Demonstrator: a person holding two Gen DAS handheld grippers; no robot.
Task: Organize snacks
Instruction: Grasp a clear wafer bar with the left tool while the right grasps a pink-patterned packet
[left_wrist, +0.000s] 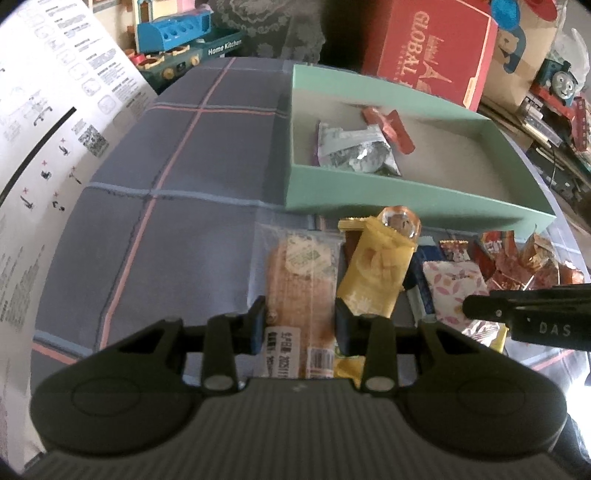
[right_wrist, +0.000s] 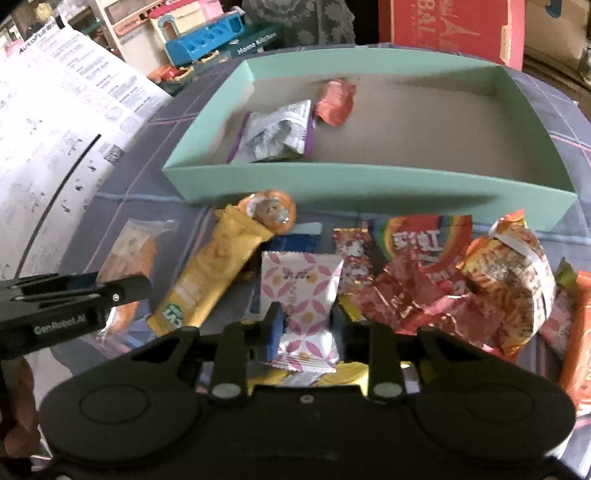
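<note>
A mint green box (left_wrist: 406, 201) (right_wrist: 362, 184) lies on the blue plaid cloth and holds a silver packet (left_wrist: 354, 151) (right_wrist: 277, 134) and a red packet (left_wrist: 389, 127) (right_wrist: 336, 99). A pile of snacks lies in front of it. My left gripper (left_wrist: 300, 325) is open, its fingers on either side of a clear-wrapped bread packet (left_wrist: 301, 280) (right_wrist: 129, 258). My right gripper (right_wrist: 308, 325) is open around a pink-flowered white packet (right_wrist: 301, 295) (left_wrist: 452, 288). A yellow bar (left_wrist: 376, 273) (right_wrist: 214, 266) and an orange jelly cup (left_wrist: 400, 221) (right_wrist: 269, 212) lie between them.
A large printed white sheet (left_wrist: 44, 129) (right_wrist: 48, 122) stands at the left. Toys (left_wrist: 173, 37), a red carton (left_wrist: 432, 48) and clutter lie behind the box. Red and orange wrappers (right_wrist: 461, 280) are piled at the right.
</note>
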